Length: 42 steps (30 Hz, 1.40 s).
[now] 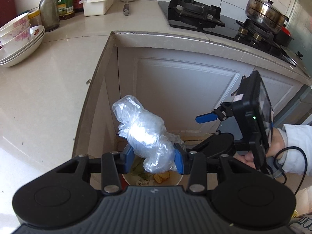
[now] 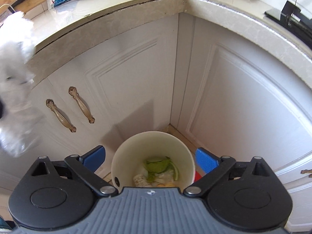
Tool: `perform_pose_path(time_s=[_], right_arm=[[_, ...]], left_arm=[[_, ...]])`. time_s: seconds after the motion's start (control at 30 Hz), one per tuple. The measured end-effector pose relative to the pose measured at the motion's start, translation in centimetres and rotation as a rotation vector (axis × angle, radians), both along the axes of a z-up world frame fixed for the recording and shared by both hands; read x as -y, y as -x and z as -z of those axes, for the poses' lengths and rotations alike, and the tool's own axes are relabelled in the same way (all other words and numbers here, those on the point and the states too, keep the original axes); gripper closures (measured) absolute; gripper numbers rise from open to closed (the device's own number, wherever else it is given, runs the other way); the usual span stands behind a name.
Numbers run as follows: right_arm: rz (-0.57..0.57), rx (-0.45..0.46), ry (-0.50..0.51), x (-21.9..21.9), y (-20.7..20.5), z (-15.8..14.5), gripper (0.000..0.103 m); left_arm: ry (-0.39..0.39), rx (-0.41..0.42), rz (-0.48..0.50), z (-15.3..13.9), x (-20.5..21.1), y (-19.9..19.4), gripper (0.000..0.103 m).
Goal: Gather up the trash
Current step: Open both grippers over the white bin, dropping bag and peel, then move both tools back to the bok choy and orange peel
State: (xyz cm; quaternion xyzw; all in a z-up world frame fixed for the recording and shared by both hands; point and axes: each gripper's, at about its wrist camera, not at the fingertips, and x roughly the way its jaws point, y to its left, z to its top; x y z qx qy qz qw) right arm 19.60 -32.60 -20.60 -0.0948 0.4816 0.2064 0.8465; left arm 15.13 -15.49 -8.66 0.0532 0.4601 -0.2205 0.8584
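Trash bin (image 2: 153,156) | holds green scraps (image 2: 158,165) | floor, cabinet corner (image 2: 175,78)

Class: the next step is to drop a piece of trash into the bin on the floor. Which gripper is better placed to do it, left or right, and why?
Left. The left gripper is clamped on the crumpled plastic bag directly above the trash bin. The right gripper also hovers over the bin, but its jaws stand wide open with nothing between them.

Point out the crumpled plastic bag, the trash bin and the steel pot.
Plastic bag (image 1: 145,134): left wrist view, its bright crumpled middle.
Trash bin (image 2: 136,146): right wrist view, its inner wall.
Steel pot (image 1: 263,11): left wrist view, its lid.
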Motion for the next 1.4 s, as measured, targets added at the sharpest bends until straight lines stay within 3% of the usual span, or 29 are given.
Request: perform_pose_path(time_s=[0.23,0.67,0.77,0.8,0.83,1.07,1.4], right_arm=[[0.009,0.031,0.034,1.6,2.5,-1.1,0.0],[0.108,0.039,0.037,4.3,5.2,-2.1,0.0],[0.131,0.04,0.036,4.9,5.8,-2.2,0.0],[0.138,0.039,0.036,5.0,5.9,-2.2,0.0],[0.144,0.04,0.036,5.2,6.0,-2.3,0.0],[0.161,0.043,0.041,5.4,6.2,-2.6,0.0],[0.13,0.092,0.03,4.5,6.2,-5.3,0.0]], left_arm=[[-0.016,-0.028,0.0,2.7,2.5,-1.8,0.062],[-0.101,-0.113,0.003,11.5,6.7,-5.4,0.061],[-0.113,-0.111,0.0,12.5,7.0,-6.0,0.047],[-0.116,-0.112,-0.004,12.6,7.0,-6.1,0.034],[-0.117,-0.106,-0.008,12.7,7.0,-6.2,0.026],[-0.102,-0.059,-0.018,10.7,6.7,-6.1,0.021],[-0.086,0.038,-0.007,4.0,4.8,-3.6,0.017]])
